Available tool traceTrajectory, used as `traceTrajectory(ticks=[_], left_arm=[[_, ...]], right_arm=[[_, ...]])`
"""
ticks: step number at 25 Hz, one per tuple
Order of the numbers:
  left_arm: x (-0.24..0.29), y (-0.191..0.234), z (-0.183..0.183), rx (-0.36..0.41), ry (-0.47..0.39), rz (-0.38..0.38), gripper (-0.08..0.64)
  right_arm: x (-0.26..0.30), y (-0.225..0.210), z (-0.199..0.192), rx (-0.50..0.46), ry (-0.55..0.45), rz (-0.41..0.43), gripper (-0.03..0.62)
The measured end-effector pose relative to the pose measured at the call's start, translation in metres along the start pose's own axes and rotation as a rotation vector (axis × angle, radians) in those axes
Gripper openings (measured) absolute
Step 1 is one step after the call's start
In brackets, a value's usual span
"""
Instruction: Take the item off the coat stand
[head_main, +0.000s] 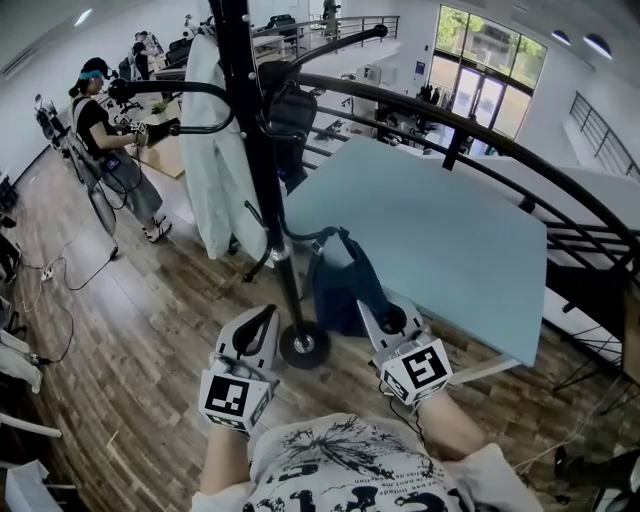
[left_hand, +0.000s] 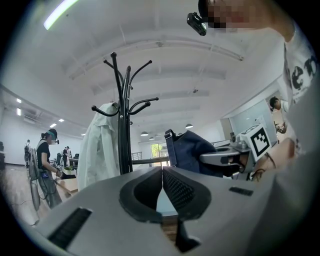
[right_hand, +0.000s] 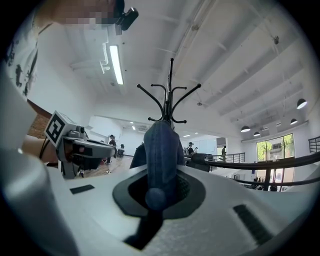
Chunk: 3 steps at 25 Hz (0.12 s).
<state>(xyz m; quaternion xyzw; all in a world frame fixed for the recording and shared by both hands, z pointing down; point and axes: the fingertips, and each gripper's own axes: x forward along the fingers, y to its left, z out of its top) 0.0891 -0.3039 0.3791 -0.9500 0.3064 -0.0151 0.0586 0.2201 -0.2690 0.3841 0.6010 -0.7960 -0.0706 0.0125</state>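
Over a wooden floor (head_main: 150, 330), the right hand-held gripper (head_main: 394, 321) is clenched on the strap of a dark blue bag (head_main: 335, 295), which hangs low beside the coat stand (head_main: 250, 150). The left hand-held gripper (head_main: 264, 318) is clenched on nothing.

Held low, side by side — left tool (head_main: 262, 318) shut and empty, right tool (head_main: 386, 318) clamped on the blue bag (head_main: 335, 295).

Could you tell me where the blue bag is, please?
Head view: the blue bag is just right of the coat stand, its strap clamped in the right gripper.
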Motion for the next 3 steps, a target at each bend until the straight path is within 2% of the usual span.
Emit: traceTrajectory(ticks=[3], left_arm=[[0.0018,-0.0017,0.0065,-0.004,0.013,0.005,0.005]], right_arm=[[-0.0009,-0.0016,-0.0012,-0.011,0.007,-0.003,0.000]])
